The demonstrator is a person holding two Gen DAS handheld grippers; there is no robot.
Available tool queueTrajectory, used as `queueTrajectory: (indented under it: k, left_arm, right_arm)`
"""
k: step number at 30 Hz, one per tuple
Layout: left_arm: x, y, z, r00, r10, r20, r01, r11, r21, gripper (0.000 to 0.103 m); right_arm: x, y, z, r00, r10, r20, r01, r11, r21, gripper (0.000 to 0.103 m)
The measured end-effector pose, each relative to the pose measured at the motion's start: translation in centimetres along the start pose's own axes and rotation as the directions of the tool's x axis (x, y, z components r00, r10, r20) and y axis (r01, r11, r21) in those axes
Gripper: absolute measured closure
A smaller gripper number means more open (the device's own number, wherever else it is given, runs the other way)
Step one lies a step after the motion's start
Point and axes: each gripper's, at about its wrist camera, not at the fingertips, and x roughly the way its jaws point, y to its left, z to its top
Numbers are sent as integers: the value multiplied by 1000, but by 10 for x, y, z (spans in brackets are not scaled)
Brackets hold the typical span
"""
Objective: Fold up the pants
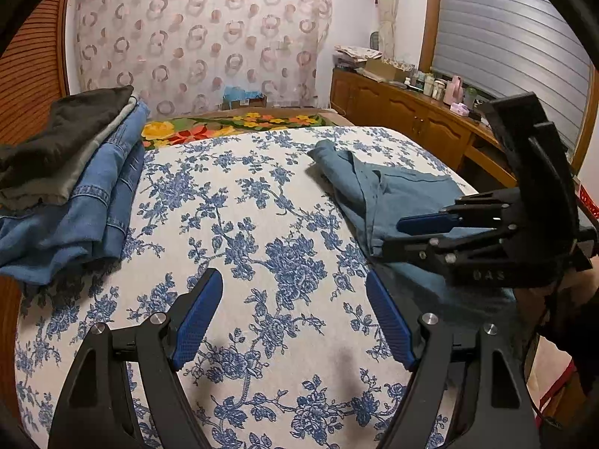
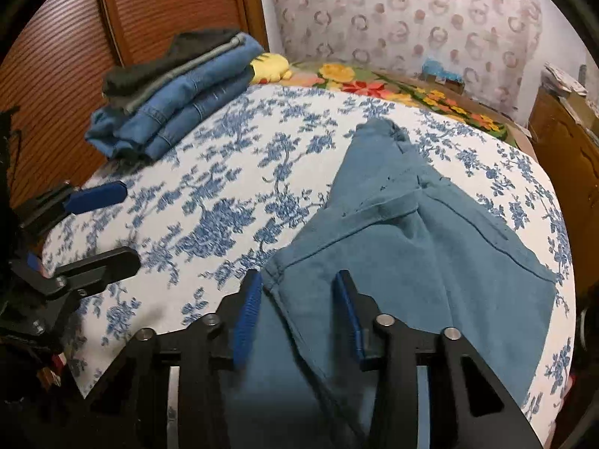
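One rumpled teal cotton pants (image 2: 411, 247)

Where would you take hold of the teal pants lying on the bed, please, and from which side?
I'd grip the teal pants at their near corner, by the seamed edge lying between the right gripper fingers, coming from the near bed edge. That edge is free and slightly raised off the floral bedspread, so the pads can probably slip around it.
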Motion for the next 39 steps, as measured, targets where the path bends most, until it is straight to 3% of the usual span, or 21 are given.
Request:
queueTrajectory:
  k: [3, 6, 12, 18, 25, 29, 32, 33, 35, 39]
  left_arm:
    - [3, -5, -1, 1000, -6, -10, 6, 1000, 10, 23]
    - [7, -12, -1, 1000, -12, -17, 13, 1000, 23, 23]
    - [17, -27, 4, 999, -22, -39, 25, 997, 69, 23]
    - [37, -37, 11, 992, -78, -104, 85, 994, 66, 23]
    - [49, -53, 11, 989, -64, -134, 79, 991, 111, 23]
    - [59, -58, 8, 985, -34, -167, 58, 989, 138, 23]
    - [61, -59, 7, 984, -35, -175, 59, 989, 137, 23]
    - [61, -59, 7, 984, -35, -175, 59, 989, 138, 23]
    - [62, -59, 7, 983, -34, -179, 59, 989, 139, 23]
    - [65, -60, 7, 982, -34, -186, 61, 988, 141, 23]
  right_arm:
    - [-4, -4, 1, 1000, 14, 17, -15, 1000, 11, 95]
    - [-16, -11, 2, 998, 22, 53, -25, 999, 46, 99]
    - [-38, -26, 5, 993, -30, 115, 20, 996, 88, 99]
    - [-29, -45, 2, 996, -59, 70, 51, 992, 112, 99]
    - [-23, -71, 8, 996, -72, 53, 62, 983, 173, 99]
    - [-27, -77, 6, 994, -76, 73, 60, 977, 206, 89]
    - [-28, -78, 3, 994, -70, 81, 52, 976, 213, 68]
    - [-28, -77, 3, 994, -66, 85, 47, 976, 214, 66]
    - [-26, -79, 0, 995, -50, 84, 31, 977, 210, 65]
    - [-13, -81, -2, 996, -84, 30, 77, 977, 201, 65]
